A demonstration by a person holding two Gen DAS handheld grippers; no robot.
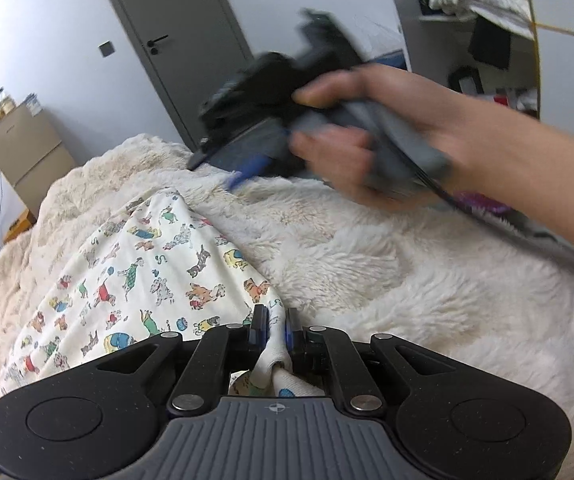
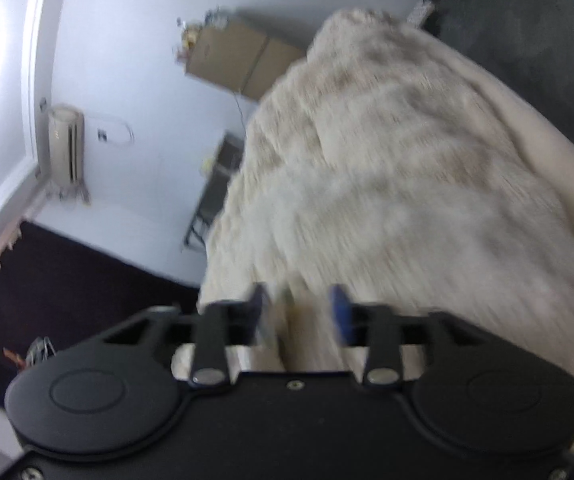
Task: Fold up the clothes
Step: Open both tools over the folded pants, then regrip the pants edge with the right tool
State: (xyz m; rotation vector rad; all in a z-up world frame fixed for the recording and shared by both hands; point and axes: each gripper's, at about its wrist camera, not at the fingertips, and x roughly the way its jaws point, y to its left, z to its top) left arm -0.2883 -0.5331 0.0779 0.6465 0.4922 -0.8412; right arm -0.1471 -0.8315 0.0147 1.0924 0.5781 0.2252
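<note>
Pinched between the left claw's [image 1: 276, 330] pads at the bottom of the left view is a hem of the printed garment [image 1: 139, 276], which spreads up-left over the furry blanket [image 1: 387, 264]. It looks thin, light and limp, so it should be gripped at corners or hems. Blurred, the right claw [image 2: 301, 312] stands spread with nothing in it above the blanket.

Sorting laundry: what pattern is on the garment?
Cream garment with colourful cartoon dogs, clearest in the left wrist view.
</note>
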